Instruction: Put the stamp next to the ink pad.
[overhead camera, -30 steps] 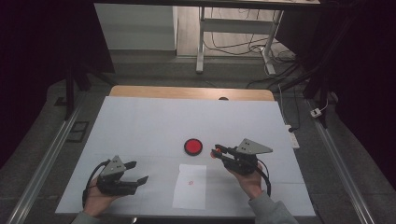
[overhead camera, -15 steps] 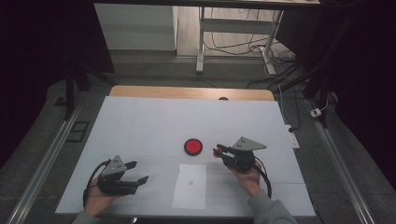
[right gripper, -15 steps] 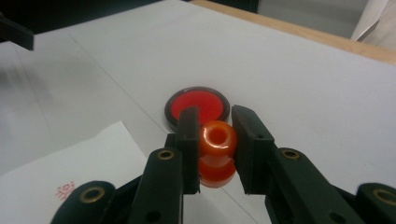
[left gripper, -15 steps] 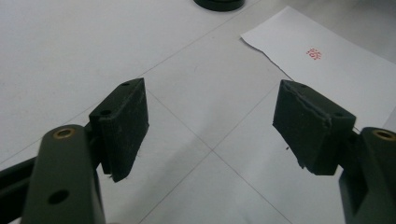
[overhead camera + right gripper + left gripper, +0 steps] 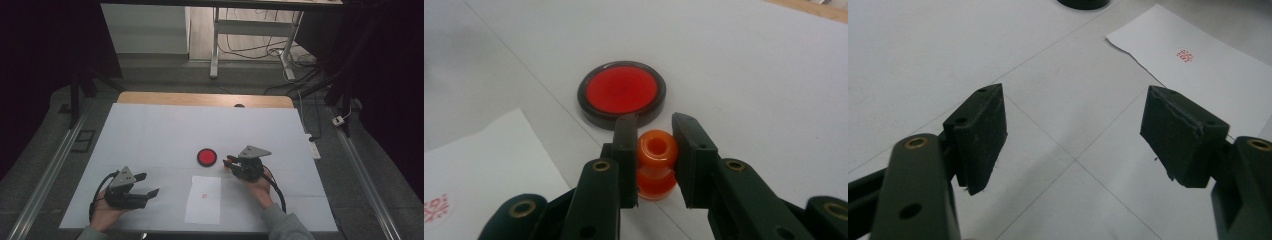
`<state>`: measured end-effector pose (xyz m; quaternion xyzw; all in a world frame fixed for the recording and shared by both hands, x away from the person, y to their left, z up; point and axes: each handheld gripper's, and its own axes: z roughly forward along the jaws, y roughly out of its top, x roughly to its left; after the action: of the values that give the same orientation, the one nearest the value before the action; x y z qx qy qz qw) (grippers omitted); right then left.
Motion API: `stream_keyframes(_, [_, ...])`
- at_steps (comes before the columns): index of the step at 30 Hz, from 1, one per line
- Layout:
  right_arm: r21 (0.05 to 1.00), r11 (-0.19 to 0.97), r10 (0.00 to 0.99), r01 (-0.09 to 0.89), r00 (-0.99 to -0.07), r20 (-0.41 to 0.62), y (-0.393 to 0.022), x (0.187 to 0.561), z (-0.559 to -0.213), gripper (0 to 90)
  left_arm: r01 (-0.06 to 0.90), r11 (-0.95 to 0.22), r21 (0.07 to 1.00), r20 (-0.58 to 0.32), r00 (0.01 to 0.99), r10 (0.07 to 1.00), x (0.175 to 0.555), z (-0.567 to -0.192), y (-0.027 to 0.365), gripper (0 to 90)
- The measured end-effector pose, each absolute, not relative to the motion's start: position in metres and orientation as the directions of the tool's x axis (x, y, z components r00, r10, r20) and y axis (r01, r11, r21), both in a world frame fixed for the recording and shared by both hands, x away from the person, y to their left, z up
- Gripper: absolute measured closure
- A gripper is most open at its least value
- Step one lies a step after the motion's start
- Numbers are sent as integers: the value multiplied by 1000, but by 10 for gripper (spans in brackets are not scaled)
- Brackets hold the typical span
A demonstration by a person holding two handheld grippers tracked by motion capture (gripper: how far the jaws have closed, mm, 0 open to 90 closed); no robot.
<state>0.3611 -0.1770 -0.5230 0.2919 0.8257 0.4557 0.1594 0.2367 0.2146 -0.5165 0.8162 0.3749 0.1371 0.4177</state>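
Just above the right gripper (image 5: 653, 132) at frame centre, a round black-rimmed red ink pad (image 5: 622, 94) was seen, the small orange spool-shaped stamp (image 5: 656, 165) being clamped upright. At lower left, the left gripper (image 5: 145, 184) was held agape, empty.

Looked along the left hand-held gripper (image 5: 1074, 132), jaws spread wide apart with nothing between them, above the white tabletop (image 5: 923, 60) crossed by thin seam lines. Showed a white sheet of paper (image 5: 1198, 65) at upper right, lying flat, with a small red stamp mark (image 5: 1186, 55) on it. Caught the edge of a dark round object (image 5: 1083, 4) at the top.
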Motion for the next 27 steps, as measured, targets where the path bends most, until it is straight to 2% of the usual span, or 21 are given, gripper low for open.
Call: stream_keyframes(27, [823,458,618,336,-786,-23,-169,366,-530,717,493,-373,786,-84,683,726,237,-516,216,266])
